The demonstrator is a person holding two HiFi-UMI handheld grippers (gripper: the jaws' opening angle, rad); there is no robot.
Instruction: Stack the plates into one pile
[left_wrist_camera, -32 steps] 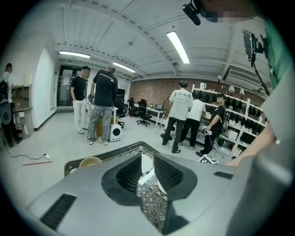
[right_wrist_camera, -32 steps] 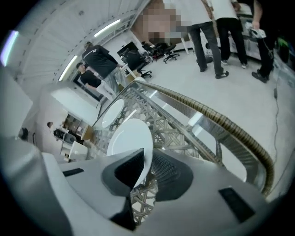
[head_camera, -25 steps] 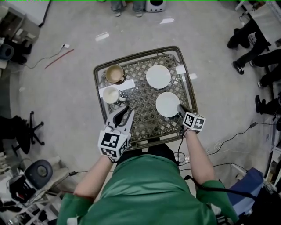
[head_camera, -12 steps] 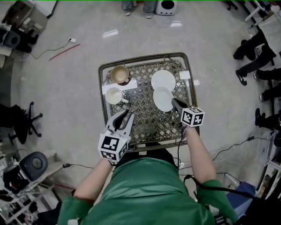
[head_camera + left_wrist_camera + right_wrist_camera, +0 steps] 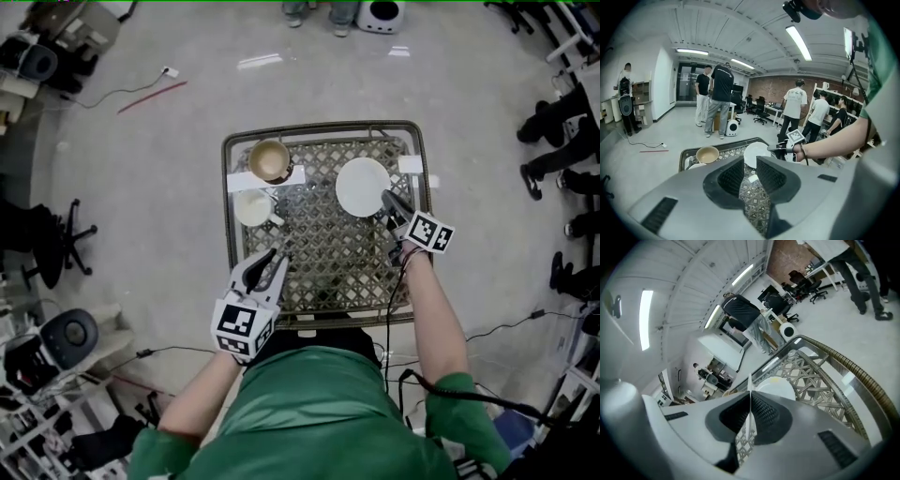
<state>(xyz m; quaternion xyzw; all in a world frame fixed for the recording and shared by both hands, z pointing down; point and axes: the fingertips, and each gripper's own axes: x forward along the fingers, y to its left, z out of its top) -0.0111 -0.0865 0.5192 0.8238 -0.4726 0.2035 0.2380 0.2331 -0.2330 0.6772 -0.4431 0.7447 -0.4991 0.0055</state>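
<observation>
Pinching a plate [image 5: 363, 186] by its rim, the right gripper [image 5: 387, 199] held it above the second plate [image 5: 778, 389] for stacking; left gripper [image 5: 272, 261] fingers hung part-open, empty.

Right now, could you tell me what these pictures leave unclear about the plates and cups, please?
Head view: the held plate covers the second plate, so whether they touch cannot be told.
Right gripper view: the held plate, clamped in the right gripper, is edge-on; its face is hidden.
Left gripper view: the left gripper hides most of the white cup.
</observation>
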